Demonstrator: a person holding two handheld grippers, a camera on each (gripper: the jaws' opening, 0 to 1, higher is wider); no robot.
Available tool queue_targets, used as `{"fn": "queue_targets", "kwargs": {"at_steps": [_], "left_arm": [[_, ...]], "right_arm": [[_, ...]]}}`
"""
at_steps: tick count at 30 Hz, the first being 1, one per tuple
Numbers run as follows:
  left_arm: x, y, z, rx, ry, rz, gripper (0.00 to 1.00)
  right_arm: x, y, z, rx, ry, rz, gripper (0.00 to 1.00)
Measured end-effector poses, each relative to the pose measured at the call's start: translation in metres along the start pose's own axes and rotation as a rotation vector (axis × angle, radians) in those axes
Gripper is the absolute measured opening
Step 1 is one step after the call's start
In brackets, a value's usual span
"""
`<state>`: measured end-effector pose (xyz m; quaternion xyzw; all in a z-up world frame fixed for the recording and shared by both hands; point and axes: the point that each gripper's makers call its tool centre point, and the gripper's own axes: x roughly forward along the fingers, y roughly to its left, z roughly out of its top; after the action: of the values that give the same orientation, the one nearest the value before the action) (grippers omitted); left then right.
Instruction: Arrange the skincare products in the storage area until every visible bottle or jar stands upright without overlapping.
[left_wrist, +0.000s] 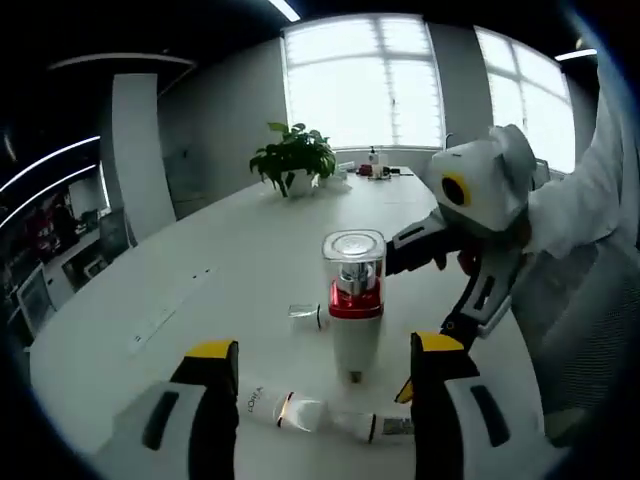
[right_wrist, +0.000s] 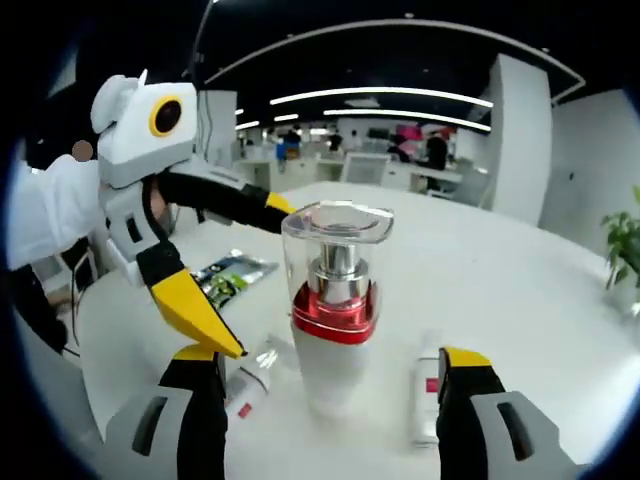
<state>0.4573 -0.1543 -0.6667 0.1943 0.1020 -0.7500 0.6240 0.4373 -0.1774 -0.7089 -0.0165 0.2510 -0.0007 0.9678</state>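
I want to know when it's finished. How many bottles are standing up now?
One looks done: the pump bottle with the red collar stands upright on the white table. Nothing is in hand; the left tongs and right tongs are open. Left to do: the tube and the small clear bottle lie flat.

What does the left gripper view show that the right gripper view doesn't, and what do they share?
Left gripper view alone: a potted plant before bright windows, and a white tube lying on the table near its jaws.

Right gripper view alone: a green packet lying flat, and an office with ceiling light strips.

Both: the upright pump bottle with a red band and clear cap, standing on the white table, and the opposite gripper.
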Motion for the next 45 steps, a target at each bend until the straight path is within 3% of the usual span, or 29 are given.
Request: {"fn": "queue_targets", "kwargs": {"at_steps": [3,10,18,30,45], "left_arm": [[-0.007,0.008,-0.009,-0.009,0.035,0.027,0.68],[-0.02,0.008,-0.019,-0.028,0.054,0.07,0.75],[-0.037,0.006,-0.028,-0.018,0.072,0.099,0.84],[-0.073,0.0,-0.038,-0.061,0.089,0.17,0.98],[-0.116,-0.014,-0.048,-0.109,0.106,0.221,0.99]], "right_arm": [[-0.005,0.002,-0.003,0.016,0.011,0.003,0.9],[-0.013,0.009,-0.002,0.01,0.018,0.021,0.99],[-0.028,0.016,0.002,-0.054,0.012,0.035,0.99],[-0.042,0.022,0.007,-0.08,0.001,0.041,1.0],[-0.068,0.033,0.009,-0.134,0.006,0.043,1.0]]}}
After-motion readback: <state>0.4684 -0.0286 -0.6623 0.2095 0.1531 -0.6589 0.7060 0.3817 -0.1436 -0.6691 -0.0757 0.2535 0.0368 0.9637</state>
